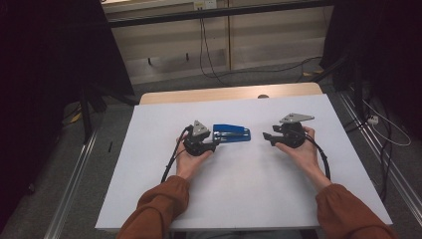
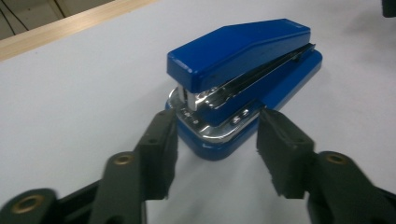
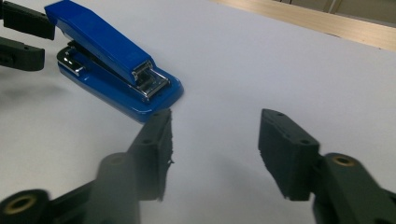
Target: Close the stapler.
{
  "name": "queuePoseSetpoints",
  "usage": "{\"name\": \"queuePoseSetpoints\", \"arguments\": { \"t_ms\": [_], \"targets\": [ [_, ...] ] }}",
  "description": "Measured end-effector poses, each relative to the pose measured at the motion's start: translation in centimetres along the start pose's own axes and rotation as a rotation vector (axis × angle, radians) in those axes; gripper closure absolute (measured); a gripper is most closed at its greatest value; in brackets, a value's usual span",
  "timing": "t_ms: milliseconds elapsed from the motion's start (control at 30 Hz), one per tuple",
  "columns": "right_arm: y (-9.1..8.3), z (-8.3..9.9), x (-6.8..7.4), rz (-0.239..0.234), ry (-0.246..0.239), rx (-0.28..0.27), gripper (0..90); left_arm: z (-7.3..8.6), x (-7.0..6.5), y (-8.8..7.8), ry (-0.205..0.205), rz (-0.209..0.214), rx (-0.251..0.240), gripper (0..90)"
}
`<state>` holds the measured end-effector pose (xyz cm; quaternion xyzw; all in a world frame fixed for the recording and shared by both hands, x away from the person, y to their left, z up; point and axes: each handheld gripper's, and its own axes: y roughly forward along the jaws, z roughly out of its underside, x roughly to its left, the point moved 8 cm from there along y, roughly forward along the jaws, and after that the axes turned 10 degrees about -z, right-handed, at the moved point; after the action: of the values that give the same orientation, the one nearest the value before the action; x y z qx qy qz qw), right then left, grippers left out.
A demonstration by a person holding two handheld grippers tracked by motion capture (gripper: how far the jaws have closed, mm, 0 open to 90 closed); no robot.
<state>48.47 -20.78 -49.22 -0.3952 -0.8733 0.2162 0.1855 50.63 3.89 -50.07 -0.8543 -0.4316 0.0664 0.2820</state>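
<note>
A blue stapler (image 1: 231, 133) lies flat on the white table (image 1: 239, 199), between my two grippers. My left gripper (image 1: 215, 145) sits at its left end, jaws apart. In the left gripper view the stapler (image 2: 243, 74) lies just beyond the tips of the left gripper (image 2: 217, 140), whose pads do not press on it. My right gripper (image 1: 266, 138) rests to the stapler's right, a short gap away, pointing at it. In the right gripper view the right gripper (image 3: 215, 154) stands open over bare table, the stapler (image 3: 112, 70) lying ahead and to the left.
A wooden strip (image 1: 229, 93) runs along the table's far edge. Cables (image 1: 209, 55) hang over the floor beyond it, and dark curtains flank both sides. A metal rail (image 1: 74, 179) runs along the floor at the left.
</note>
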Motion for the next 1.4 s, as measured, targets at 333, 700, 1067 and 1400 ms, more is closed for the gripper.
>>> {"name": "queuePoseSetpoints", "arguments": {
  "t_ms": [333, 700, 1067, 1400],
  "targets": [
    [0.2, 0.1, 0.6, 0.004, 0.022, -0.021, 8.4, -0.2, 0.4, 0.0, -0.039, -0.018, -0.008, 8.4],
    [-1.0, -0.4, 0.9, 0.007, 0.038, -0.074, 3.8, -0.7, 0.1, -0.7, -0.014, 0.002, -0.042, 3.6],
    [-3.1, -0.7, 1.2, 0.045, 0.015, -0.135, 5.7, -0.7, 0.6, -3.2, -0.052, -0.029, -0.086, 3.0],
    [-4.8, -0.6, 2.0, 0.071, -0.003, -0.175, 5.6, -0.2, 0.7, -5.0, -0.074, -0.051, -0.106, 3.7]
  ]
}}
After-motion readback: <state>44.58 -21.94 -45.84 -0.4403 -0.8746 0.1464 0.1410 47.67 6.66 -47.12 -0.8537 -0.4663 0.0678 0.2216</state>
